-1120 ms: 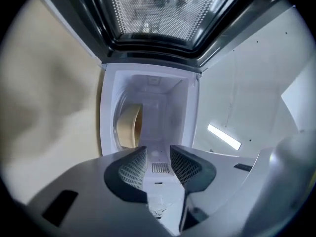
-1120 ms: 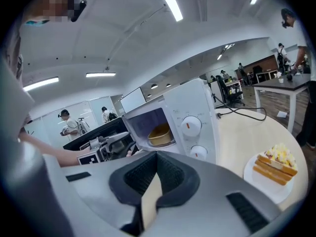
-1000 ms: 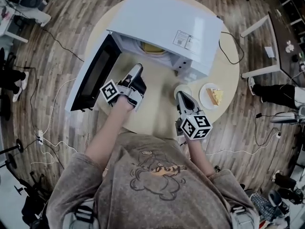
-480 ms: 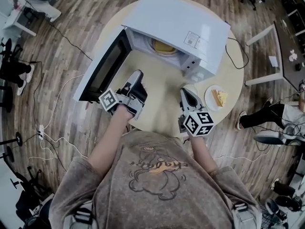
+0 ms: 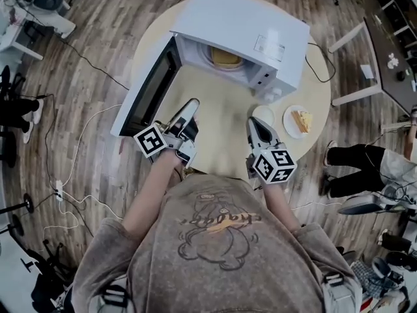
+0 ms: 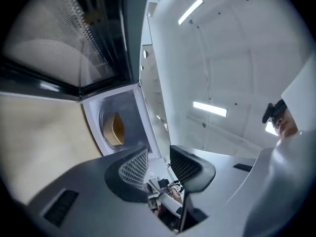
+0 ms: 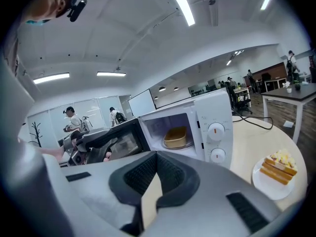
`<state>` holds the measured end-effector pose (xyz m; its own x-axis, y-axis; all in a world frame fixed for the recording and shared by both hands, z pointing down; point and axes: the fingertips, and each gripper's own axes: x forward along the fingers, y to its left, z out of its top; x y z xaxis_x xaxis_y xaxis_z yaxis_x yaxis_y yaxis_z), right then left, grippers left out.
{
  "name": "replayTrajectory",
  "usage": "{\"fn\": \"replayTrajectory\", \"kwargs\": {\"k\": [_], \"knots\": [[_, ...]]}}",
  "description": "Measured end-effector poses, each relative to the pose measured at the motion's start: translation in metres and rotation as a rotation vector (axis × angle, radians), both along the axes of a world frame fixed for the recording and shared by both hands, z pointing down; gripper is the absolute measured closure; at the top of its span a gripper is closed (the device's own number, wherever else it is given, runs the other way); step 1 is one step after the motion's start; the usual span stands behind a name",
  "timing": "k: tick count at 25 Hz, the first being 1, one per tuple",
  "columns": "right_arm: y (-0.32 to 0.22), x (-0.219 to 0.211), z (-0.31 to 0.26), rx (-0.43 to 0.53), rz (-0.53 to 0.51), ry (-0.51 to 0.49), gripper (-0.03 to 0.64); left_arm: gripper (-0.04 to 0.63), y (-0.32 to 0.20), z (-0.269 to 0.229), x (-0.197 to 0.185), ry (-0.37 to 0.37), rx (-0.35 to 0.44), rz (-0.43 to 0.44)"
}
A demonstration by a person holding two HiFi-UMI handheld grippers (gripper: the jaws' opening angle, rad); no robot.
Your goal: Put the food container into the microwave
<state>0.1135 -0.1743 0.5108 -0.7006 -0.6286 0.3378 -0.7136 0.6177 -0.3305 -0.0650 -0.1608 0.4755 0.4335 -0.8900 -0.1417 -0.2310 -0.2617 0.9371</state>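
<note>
1. Nearest me, my left gripper (image 5: 191, 103) hangs over the round table (image 5: 221, 135). Its jaws are apart with nothing between them, and only the room shows through the gap.
2. My right gripper (image 5: 254, 124) is alongside, well apart from the left, its jaws brought together at the tips and holding nothing.
3. Just right of the right gripper is a white plate (image 5: 288, 128) carrying a slice of layered cake (image 5: 301, 118).
4. Beyond both grippers stands the white microwave (image 5: 241, 25), its door (image 5: 146, 93) swung wide open to the left.
5. Farthest in, the tan food container (image 5: 225, 57) rests on the turntable (image 7: 190, 142) inside the microwave's chamber, well apart from either gripper.
</note>
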Motion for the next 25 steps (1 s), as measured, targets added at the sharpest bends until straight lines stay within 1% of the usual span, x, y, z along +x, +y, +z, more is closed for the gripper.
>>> {"fn": "replayTrajectory", "kwargs": {"k": [6, 8, 13, 17, 20, 21, 22, 25], "knots": [[0.012, 0.006, -0.010, 0.030, 0.039, -0.002, 0.615, 0.448, 0.016, -0.003, 0.005, -0.236, 0.048, 0.056], [0.014, 0.010, -0.012, 0.042, 0.056, 0.002, 0.615, 0.448, 0.020, 0.000, 0.006, -0.335, 0.058, 0.061], [0.020, 0.027, -0.014, 0.059, 0.107, 0.008, 0.615, 0.453, 0.030, 0.007, 0.015, -0.578, 0.100, 0.066], [0.027, 0.031, -0.010, 0.060, 0.115, 0.018, 0.615, 0.454, 0.035, 0.013, 0.013, -0.698, 0.121, 0.060], [0.031, 0.032, -0.007, 0.071, 0.114, 0.039, 0.615, 0.459, 0.040, 0.021, 0.007, -0.840, 0.127, 0.049], [0.032, 0.032, -0.007, 0.074, 0.113, 0.046, 0.615, 0.459, 0.042, 0.023, 0.005, -0.878, 0.126, 0.043], [0.033, 0.032, -0.007, 0.077, 0.113, 0.052, 0.615, 0.460, 0.044, 0.023, 0.002, -0.900, 0.124, 0.037], [0.035, 0.033, -0.007, 0.085, 0.117, 0.067, 0.616, 0.474, 0.048, 0.024, -0.005, -0.926, 0.122, 0.026]]}}
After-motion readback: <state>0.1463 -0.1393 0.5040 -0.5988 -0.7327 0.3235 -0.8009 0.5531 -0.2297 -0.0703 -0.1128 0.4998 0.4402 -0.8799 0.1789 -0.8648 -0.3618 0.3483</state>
